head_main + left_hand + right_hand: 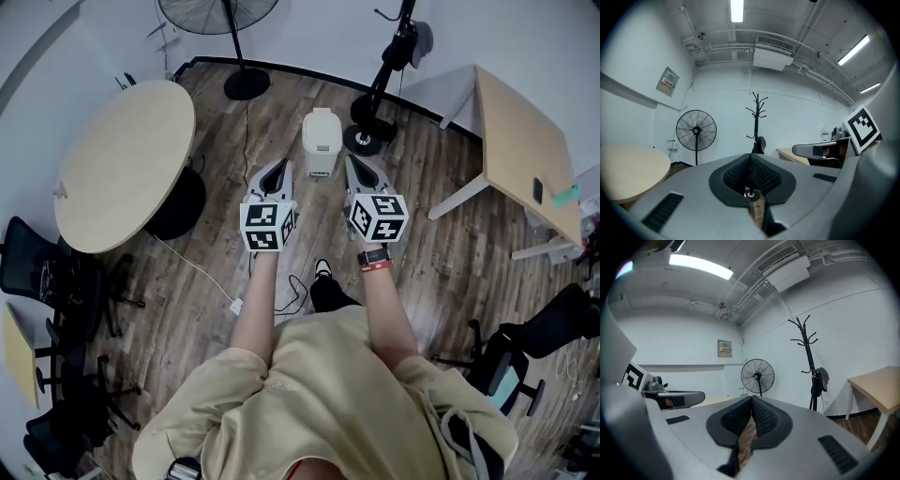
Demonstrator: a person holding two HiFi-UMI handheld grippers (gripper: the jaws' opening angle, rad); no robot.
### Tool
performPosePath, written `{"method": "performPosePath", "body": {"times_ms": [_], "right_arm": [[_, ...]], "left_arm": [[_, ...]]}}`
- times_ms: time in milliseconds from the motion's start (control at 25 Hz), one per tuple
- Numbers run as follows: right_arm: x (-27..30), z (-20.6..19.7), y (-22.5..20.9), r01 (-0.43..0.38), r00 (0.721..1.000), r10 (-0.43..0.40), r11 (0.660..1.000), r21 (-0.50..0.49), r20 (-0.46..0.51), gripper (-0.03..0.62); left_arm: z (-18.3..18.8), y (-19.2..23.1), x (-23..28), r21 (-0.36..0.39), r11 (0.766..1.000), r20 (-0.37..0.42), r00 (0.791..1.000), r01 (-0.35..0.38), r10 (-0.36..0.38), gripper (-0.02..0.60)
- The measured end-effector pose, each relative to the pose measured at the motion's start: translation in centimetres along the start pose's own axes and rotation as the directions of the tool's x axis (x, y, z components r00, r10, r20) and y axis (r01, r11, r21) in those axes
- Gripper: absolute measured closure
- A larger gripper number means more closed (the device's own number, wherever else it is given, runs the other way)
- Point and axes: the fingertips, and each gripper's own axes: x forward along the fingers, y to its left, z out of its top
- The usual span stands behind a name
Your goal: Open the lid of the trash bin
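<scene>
A small white trash bin with its lid down stands on the wooden floor, seen only in the head view. My left gripper is held level just left of the bin and nearer to me, jaws together, holding nothing. My right gripper hovers just right of the bin, also shut and empty. In the left gripper view the left gripper shows ribbed pads pressed together, aimed at the far wall. The right gripper in its own view is likewise closed. Neither gripper view shows the bin.
A round beige table stands to the left, a rectangular desk to the right. A floor fan and a coat stand are behind the bin. Cables cross the floor; office chairs sit at left and right.
</scene>
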Motion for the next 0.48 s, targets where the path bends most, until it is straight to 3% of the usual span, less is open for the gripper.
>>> {"method": "performPosePath", "body": {"times_ms": [480], "right_arm": [[10.1,0.9,-7.5,-0.068,0.997,0.07,0.995,0.067,-0.034,0.578]], "left_arm": [[0.3,1.6,11.6,0.009,0.999,-0.054,0.998,-0.044,0.044,0.557]]}}
